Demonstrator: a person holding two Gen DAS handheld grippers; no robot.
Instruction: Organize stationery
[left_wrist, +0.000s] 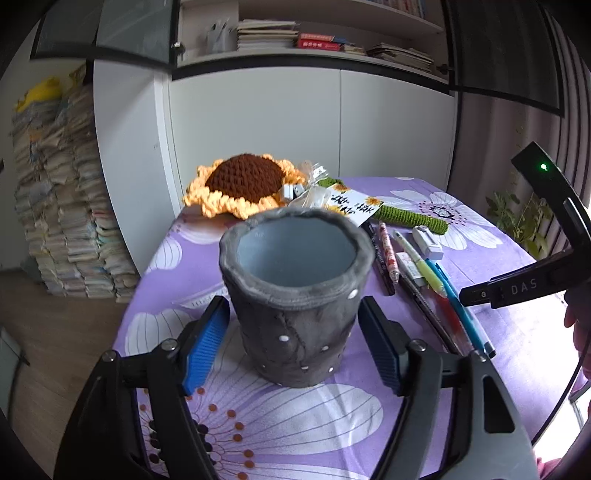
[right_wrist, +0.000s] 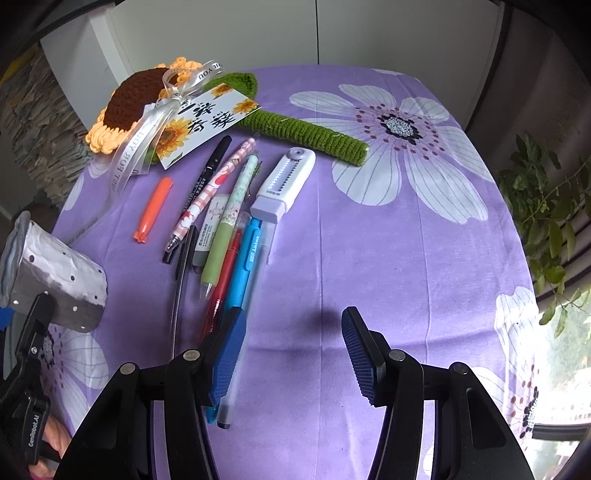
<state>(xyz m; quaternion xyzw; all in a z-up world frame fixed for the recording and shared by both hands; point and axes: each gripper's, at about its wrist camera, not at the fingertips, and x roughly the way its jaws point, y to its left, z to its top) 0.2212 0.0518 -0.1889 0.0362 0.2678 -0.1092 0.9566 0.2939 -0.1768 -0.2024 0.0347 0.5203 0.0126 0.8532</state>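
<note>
Grey pen cup (left_wrist: 293, 295), upright and empty, on the purple flowered worktop (right_wrist: 369, 240). Left gripper (left_wrist: 291, 343) straddling the cup's lower wall, blue pads (left_wrist: 207, 343) standing just clear of the fabric on both sides; cup between the jaws but not clamped. Right gripper (right_wrist: 291, 354) pointed steeply down at the worktop, jaws about half open, nothing held; left pad overlapping the near ends of the pens, right pad above bare cloth.

Stationery in a loose row just right of the cup: orange cap (right_wrist: 153, 206), black marker (right_wrist: 201, 192), pink patterned pen (right_wrist: 210, 192), eraser (right_wrist: 210, 229), green pen (right_wrist: 231, 225), red pen (right_wrist: 221, 284), blue pen (right_wrist: 240, 273), clear-barrelled pen (right_wrist: 236, 362), white correction tape (right_wrist: 282, 184). Crocheted sunflower (left_wrist: 243, 184) with tagged stem at the far edge, apart from the row.

Step in hand, by judgement: cup set in place and released; first pickup not yet made. Next move likely to call for shifting the right gripper leftward over a single barrel, closing across it without dragging neighbours, then tilting it upright over the cup mouth. Crowded pens a probable cause of a double grasp.
</note>
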